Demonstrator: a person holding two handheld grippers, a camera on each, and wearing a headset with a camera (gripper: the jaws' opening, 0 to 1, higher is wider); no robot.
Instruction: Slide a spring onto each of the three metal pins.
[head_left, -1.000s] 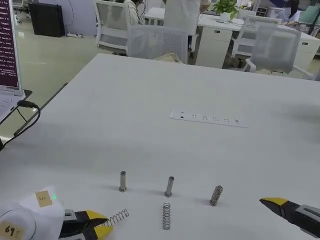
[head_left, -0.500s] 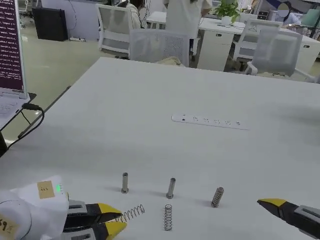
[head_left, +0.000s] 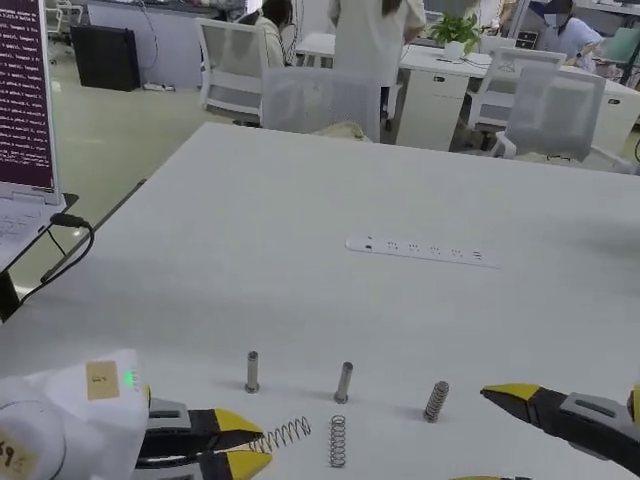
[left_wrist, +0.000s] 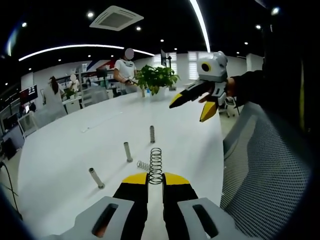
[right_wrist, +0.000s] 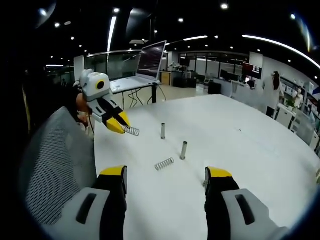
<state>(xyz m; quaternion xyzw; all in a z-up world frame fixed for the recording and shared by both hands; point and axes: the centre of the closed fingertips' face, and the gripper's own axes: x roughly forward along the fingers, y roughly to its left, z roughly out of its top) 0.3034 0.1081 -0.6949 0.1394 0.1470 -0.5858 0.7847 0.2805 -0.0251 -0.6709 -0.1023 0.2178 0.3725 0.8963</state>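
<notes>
spring (left_wrist: 156, 164) is pinched by one end between the closed jaws of the left gripper (left_wrist: 155, 179). its free end points forward, probably to go over a bare pin (head_left: 252, 371) near the table's (head_left: 300, 200) front edge. right gripper (right_wrist: 165, 173) hangs wide open, empty.

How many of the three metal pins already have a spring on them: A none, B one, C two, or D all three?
B: only the rightmost pin wears a fitted spring; the left pin and middle pin are bare, a loose spring lies nearby, and the left gripper grips a third spring.
</notes>
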